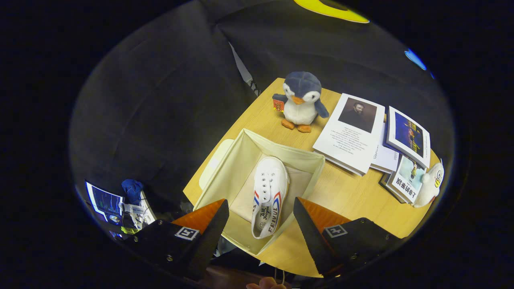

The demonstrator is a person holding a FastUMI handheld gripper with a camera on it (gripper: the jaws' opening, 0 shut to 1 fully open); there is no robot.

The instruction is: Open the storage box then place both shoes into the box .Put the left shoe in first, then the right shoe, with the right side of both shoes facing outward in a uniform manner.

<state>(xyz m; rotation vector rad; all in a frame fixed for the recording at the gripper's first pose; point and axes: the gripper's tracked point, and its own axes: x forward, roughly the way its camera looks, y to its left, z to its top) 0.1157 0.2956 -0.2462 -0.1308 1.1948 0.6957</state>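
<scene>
The gripper point(261, 218) is hanging above the open fabric storage box point(225, 176), its fingers spread wide and pinching nothing. One white canvas shoe point(268, 196) with red and blue side stripes is lying inside the box, heel toward the fingers and toe pointing away toward the far wall of the box; it is sitting in the gap between the two fingers as seen from above. I am not seeing the second shoe anywhere on the wooden table point(353, 196).

The risks I am judging from here: the box walls are soft cloth, so a finger coming down on a wall could fold it inward or drag the whole box across the table. The shoe inside is leaning toward one side wall, and the space left for its partner is looking narrow; pushing a second shoe in could tip the first and spoil the matching facing. The plush penguin point(300, 102) is standing just beyond the box, and the paperback books point(353, 132) are lying beside it, so a wide swing could knock either one.
</scene>
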